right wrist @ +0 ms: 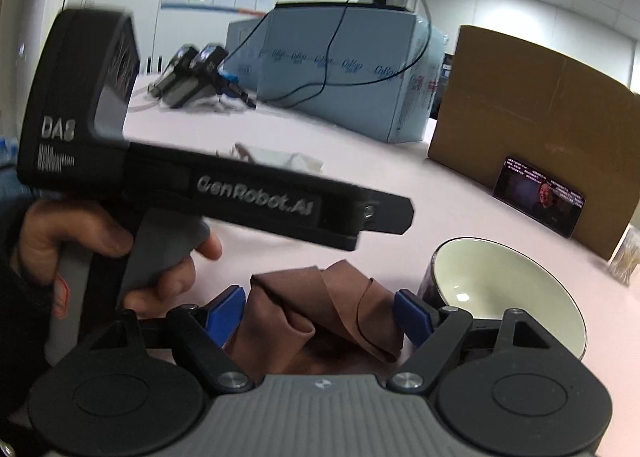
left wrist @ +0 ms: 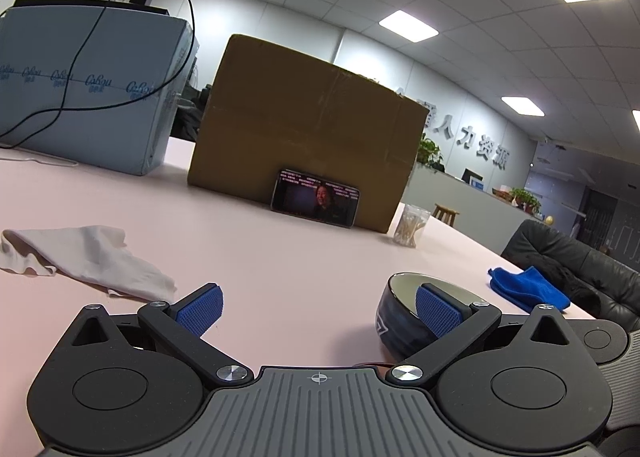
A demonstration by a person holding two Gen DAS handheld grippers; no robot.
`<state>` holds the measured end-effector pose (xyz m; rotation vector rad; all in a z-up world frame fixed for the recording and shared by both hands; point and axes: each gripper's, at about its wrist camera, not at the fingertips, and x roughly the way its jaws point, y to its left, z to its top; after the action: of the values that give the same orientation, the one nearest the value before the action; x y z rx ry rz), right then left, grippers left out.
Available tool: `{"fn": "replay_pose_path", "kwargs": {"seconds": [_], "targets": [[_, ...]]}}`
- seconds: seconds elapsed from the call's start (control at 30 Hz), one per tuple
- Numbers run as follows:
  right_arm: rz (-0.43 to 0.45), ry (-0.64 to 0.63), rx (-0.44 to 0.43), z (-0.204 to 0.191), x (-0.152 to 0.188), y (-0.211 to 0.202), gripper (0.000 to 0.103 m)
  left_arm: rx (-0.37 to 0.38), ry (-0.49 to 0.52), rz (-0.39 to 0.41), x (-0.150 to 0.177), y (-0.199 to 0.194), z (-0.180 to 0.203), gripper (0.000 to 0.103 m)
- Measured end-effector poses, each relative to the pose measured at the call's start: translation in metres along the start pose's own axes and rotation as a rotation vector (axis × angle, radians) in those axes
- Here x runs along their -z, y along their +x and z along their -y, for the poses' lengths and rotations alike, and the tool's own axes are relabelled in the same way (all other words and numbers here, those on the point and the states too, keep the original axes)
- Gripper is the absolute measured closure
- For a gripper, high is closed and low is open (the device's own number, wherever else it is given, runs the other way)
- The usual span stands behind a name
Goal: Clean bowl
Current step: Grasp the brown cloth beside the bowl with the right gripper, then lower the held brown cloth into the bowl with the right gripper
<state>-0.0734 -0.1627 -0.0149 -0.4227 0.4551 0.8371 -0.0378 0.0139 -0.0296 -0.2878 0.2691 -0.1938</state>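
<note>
Your left gripper [left wrist: 318,311] stands with jaws wide apart and empty; the bowl [left wrist: 404,297] sits on the pink table [left wrist: 300,257] beside and partly behind its right finger, not between the pads. Your right gripper [right wrist: 320,315] is likewise spread, with the brown cloth [right wrist: 320,309] lying loosely between its fingers, unclamped; the bowl lies just to its right. Close fully on the cloth first, and steady the bowl's rim before wiping. Noted ahead: a cardboard box [left wrist: 304,129] with a phone [left wrist: 316,203] leaning on it, a white rag [left wrist: 88,257] left, a blue cloth [left wrist: 528,287] right. Your left-hand tool crosses the right view closely; I judge collision possible.
</note>
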Motion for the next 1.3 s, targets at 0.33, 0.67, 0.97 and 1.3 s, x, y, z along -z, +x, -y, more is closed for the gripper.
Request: {"fn": "replay_pose_path", "kwargs": {"seconds": [0.33,0.67,0.97,1.3], "targets": [[-0.045,0.008,-0.052,-0.001,-0.005,0.004,0.052,0.009,-0.013,0.002,0.002,-0.001,-0.001,0.0],[0.087,0.129,-0.055,0.02,0.008,-0.026,0.091,0.006,-0.035,-0.011,0.001,0.001,-0.004,0.0],[0.226,0.252,-0.064,0.05,0.015,-0.082,0.091,-0.02,-0.02,-0.028,-0.002,0.004,0.0,0.0],[0.227,0.338,0.014,0.11,-0.016,-0.069,0.091,0.011,0.045,-0.071,-0.015,0.024,0.02,0.0]]}}
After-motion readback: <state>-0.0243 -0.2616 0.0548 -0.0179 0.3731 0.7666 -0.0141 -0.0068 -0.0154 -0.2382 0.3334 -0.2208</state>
